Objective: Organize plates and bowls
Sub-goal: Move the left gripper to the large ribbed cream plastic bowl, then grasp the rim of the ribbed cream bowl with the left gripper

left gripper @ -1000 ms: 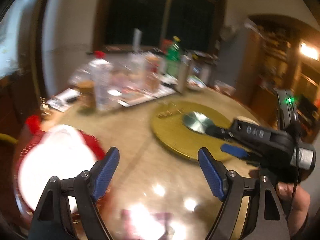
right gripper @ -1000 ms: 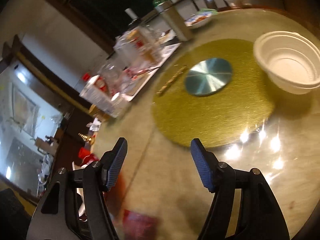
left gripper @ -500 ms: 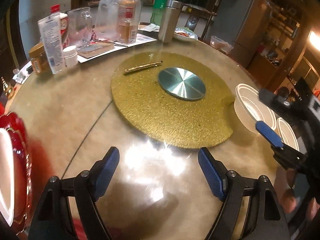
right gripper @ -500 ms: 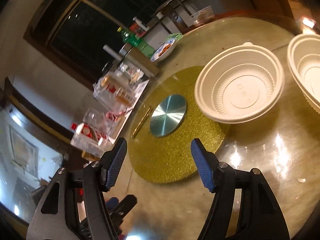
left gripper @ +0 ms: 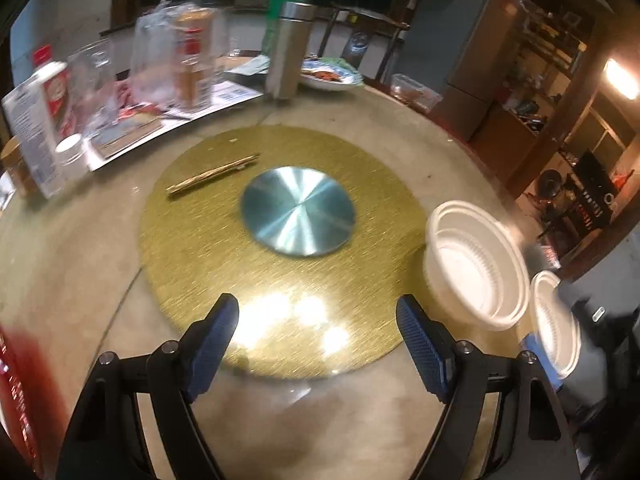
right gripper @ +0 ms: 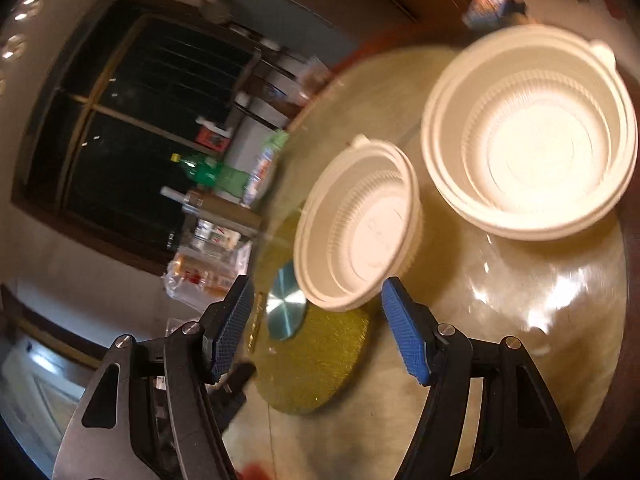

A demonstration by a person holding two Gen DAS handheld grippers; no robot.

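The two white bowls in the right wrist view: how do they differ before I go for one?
The nearer bowl looks smaller and overlaps the gold mat's edge, just ahead of the open right gripper. The farther bowl looks larger and sits on the bare table, off the mat. They stand side by side; a gap isn't clear. Both are white ribbed plastic, upright, empty, with a small rim tab.

We hold our left gripper point(left gripper: 318, 332) with its jaws spread wide and nothing between the blue pads point(left gripper: 212, 342), fingers pointing toward twelve o'clock in its own view and tipped slightly downward. Our right gripper point(right gripper: 316, 326) is likewise spread apart and grips nothing, its blue pads point(right gripper: 404, 338) aimed at twelve o'clock, the wrist rolled so that its view sits tilted.
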